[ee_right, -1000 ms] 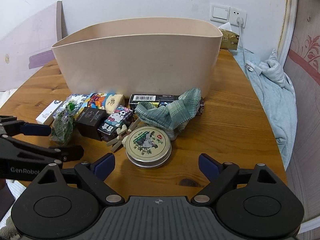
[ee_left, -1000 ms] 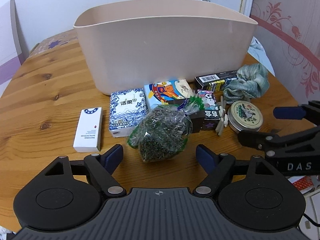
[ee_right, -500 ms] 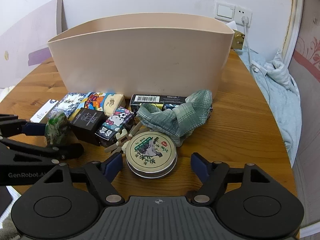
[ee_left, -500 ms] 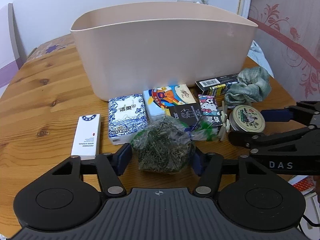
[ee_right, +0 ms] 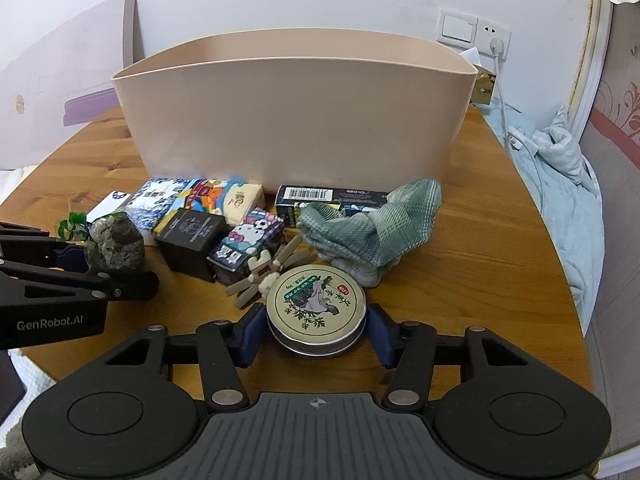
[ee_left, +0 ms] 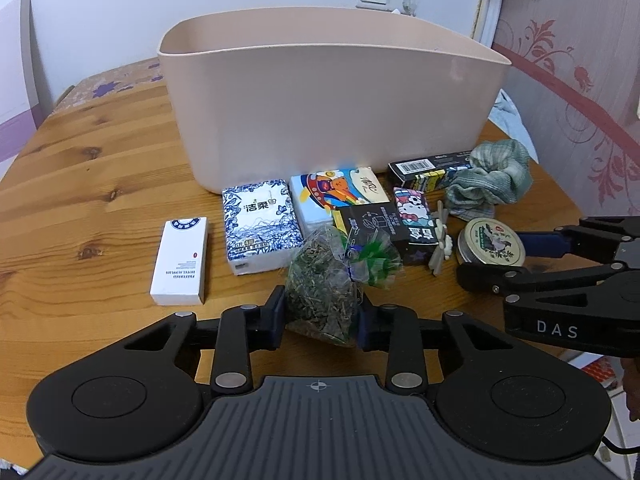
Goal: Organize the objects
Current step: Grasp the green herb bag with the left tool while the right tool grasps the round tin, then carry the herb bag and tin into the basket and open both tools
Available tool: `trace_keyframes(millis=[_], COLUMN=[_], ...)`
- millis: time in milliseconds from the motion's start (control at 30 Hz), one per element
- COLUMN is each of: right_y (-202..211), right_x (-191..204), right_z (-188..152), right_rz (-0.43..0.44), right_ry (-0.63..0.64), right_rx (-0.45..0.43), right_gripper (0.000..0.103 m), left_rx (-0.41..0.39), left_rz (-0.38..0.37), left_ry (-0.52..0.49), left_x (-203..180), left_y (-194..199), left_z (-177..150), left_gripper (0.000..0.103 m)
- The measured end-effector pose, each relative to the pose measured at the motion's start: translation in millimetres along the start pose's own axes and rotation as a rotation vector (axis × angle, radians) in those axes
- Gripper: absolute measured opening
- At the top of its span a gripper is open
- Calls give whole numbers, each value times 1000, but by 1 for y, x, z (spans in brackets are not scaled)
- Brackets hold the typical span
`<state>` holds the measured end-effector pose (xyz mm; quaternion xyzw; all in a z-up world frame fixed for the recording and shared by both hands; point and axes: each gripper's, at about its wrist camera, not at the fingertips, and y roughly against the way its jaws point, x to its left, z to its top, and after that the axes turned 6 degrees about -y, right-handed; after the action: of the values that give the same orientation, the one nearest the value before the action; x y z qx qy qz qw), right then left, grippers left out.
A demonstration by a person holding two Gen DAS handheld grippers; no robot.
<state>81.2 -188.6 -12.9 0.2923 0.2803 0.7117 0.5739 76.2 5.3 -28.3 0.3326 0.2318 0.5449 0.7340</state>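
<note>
Grasp step: left gripper (ee_left: 321,317) clenched on herb bag (ee_left: 324,294), right gripper (ee_right: 316,334) closing around round tin (ee_right: 316,314), contact unclear; next, lift both into beige bin (ee_left: 332,108).

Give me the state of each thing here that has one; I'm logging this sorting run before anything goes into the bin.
Left gripper: jaws just closed, shut on the herb bag.
Right gripper: jaws have been closing, now around the round tin, contact unclear.
Round tin: lid on, flat on the table.
Beige bin: upright; inside hidden.
Green cloth: crumpled.
White box: lying flat, closed.
</note>
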Motion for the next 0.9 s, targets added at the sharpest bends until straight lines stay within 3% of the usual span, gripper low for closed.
trace_keyframes(millis=[467,900], right_y=[38,61], right_x=[6,-2], right_z=[6,37], right_rz=[13,-25], right_ry=[4,12], right_rx=[-82,-191], right_gripper=[51,51], left_rx=[-93,-199], left_rz=[21,81], left_ry=[10,-11], left_x=[10,23], left_y=[38,63], left_z=[9,47], left_gripper=[33,33])
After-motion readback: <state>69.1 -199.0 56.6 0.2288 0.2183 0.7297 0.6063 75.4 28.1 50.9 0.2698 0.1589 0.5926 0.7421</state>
